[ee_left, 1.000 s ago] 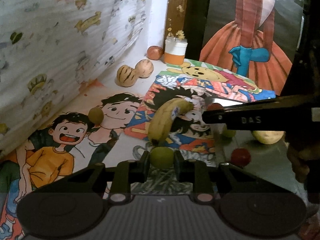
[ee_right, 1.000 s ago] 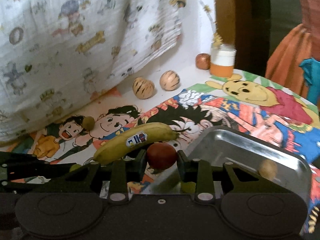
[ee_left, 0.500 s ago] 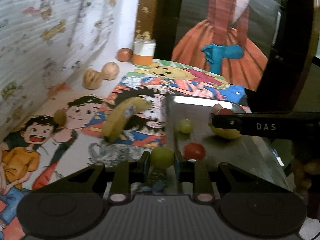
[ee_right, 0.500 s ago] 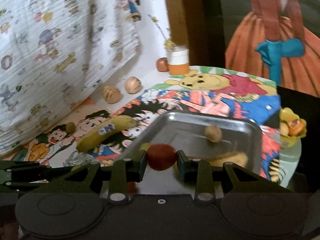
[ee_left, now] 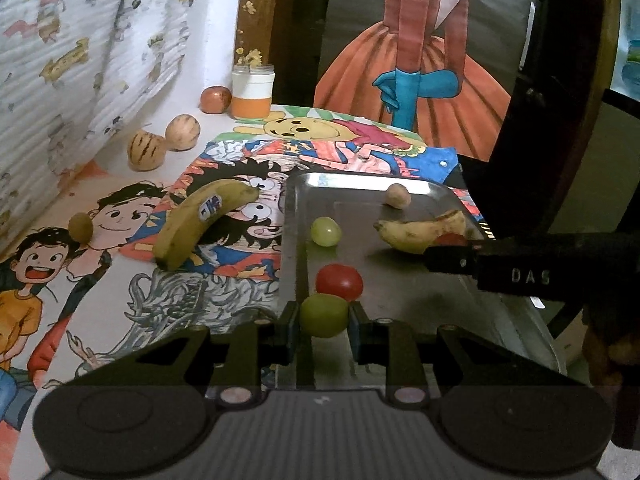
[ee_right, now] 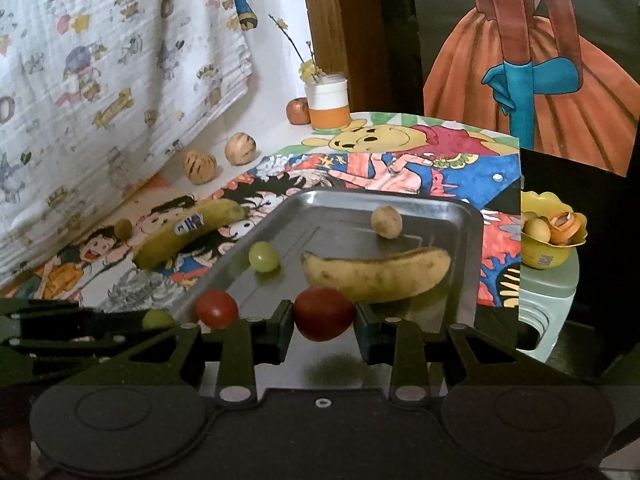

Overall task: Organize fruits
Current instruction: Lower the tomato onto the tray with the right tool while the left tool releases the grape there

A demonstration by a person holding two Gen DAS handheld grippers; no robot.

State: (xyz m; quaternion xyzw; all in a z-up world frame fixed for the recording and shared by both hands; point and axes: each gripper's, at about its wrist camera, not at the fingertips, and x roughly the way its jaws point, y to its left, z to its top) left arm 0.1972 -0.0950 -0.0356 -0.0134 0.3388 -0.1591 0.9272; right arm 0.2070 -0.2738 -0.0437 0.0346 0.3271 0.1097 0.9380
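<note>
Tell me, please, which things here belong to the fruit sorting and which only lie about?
Job:
- metal tray
- green grape in left tongs
- red tomato in right tongs
- stickered banana on the mat

Lying about:
- orange-and-white jar
- yellow bowl
- cartoon mat

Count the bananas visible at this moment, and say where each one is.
2. A stickered banana lies on the cartoon mat left of the metal tray; a spotted banana lies inside the tray. None seems hidden, though the yellow bowl's contents are unclear.
</note>
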